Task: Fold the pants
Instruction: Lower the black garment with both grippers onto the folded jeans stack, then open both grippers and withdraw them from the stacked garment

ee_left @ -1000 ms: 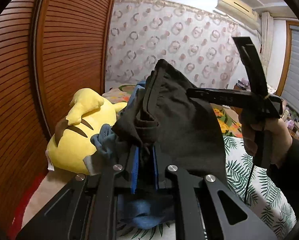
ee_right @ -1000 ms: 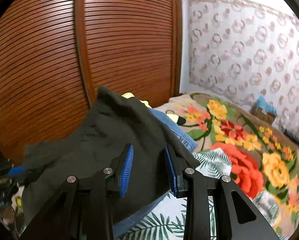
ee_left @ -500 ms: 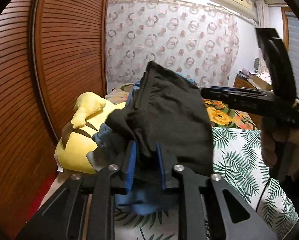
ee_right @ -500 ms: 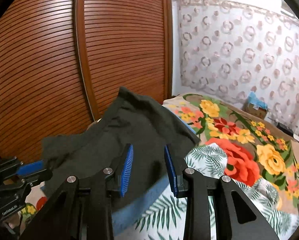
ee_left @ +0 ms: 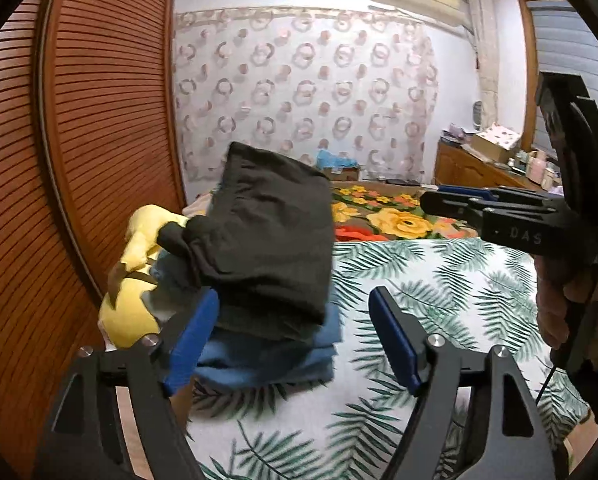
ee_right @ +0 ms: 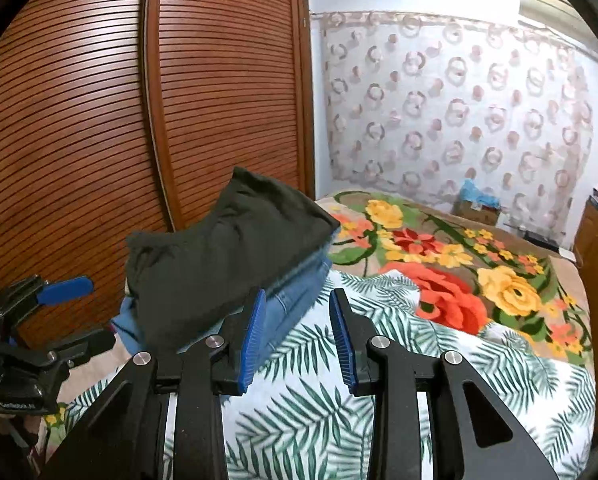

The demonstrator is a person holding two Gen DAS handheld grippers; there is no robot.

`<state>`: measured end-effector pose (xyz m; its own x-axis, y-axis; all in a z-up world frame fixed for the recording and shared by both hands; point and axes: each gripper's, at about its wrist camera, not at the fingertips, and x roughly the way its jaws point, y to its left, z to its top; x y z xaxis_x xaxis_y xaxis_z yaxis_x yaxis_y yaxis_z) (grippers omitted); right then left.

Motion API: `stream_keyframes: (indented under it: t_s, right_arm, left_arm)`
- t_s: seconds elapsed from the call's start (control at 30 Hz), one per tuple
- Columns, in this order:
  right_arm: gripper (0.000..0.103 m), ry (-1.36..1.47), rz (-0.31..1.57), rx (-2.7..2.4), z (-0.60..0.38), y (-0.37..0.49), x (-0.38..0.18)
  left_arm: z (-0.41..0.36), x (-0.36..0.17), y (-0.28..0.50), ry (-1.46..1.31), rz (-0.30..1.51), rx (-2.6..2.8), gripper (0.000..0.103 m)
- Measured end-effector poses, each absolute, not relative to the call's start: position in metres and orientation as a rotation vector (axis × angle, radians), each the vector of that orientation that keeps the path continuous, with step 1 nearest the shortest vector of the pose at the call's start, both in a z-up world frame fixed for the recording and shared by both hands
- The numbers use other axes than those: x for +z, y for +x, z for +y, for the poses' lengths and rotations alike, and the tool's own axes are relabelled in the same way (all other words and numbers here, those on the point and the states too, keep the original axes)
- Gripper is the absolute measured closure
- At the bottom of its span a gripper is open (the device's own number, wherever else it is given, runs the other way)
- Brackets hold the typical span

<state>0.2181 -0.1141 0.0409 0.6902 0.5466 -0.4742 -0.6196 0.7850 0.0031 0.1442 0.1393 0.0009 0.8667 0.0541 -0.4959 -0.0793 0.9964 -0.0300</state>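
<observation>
A yellow plush toy (ee_left: 133,276) lies against the slatted brown wooden wardrobe doors (ee_right: 99,120), beside a leaf-print white sheet (ee_left: 419,280) and a flowered blanket (ee_right: 459,264), under a ring-patterned curtain (ee_left: 299,100).

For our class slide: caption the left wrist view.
Open left tool beside folded black pants stacked on folded jeans, leaf-print bed.

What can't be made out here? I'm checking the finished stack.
- Jeans, both views: black pants cover their top, so fold quality is unclear.
- Yellow plush toy, left view: mostly behind the stack.
- Stack's rear edge, right view: blurred.
</observation>
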Motion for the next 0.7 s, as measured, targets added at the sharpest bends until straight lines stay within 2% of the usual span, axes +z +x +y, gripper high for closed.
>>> stream_keyframes:
  t_s: [0.03, 0.1, 0.17, 0.23, 0.43, 0.57, 0.7]
  right_arm:
    - [0.068, -0.159, 0.475, 0.647, -0.117, 0.212, 0.041]
    - [0.067, -0.154, 0.473, 0.634, -0.122, 0.202, 0.041]
    - [0.065, -0.148, 0.471, 0.62, -0.126, 0.195, 0.042]
    - [0.063, -0.135, 0.466, 0.612, -0.131, 0.19, 0.042]
    - [0.06, -0.113, 0.463, 0.577, -0.144, 0.169, 0.043]
    - [0.049, -0.097, 0.45, 0.542, -0.154, 0.145, 0.042]
    - [0.045, -0.079, 0.442, 0.502, -0.161, 0.12, 0.044]
  left_arm:
    - [0.137, 0.001, 0.142, -0.052, 0.52, 0.059, 0.024]
    - [0.132, 0.002, 0.139, -0.047, 0.52, 0.042, 0.013]
    - [0.124, 0.002, 0.134, -0.038, 0.511, 0.03, 0.011]
    - [0.12, 0.003, 0.13, -0.039, 0.501, 0.035, 0.004]
    - [0.108, 0.008, 0.119, -0.037, 0.483, -0.001, 0.002]
    - [0.093, 0.008, 0.113, 0.001, 0.482, 0.014, 0.002]
    - [0.081, 0.008, 0.11, 0.008, 0.488, 0.004, 0.002]
